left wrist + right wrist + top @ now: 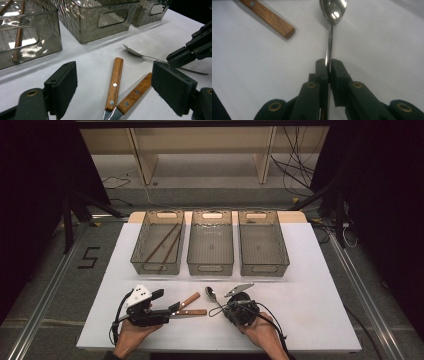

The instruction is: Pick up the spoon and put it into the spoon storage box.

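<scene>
A metal spoon (212, 295) lies on the white table, bowl pointing away from me. My right gripper (328, 65) is shut on the spoon (330, 30) handle, its two black jaws pressed against the thin stem. From the left gripper view the right gripper (183, 56) sits over the spoon (135, 51) handle. Two wooden-handled knives (115, 82) lie side by side, and my left gripper (113, 87) stands open around their handles without touching them. In the high view the left gripper (167, 307) is at the near left, by the knives (189, 306).
Three clear grey bins stand in a row at the back: the left bin (157, 241) holds brown chopsticks (162, 244), next to it the middle bin (210, 242) and the right bin (262, 242). The white table (310, 285) has free room on the right.
</scene>
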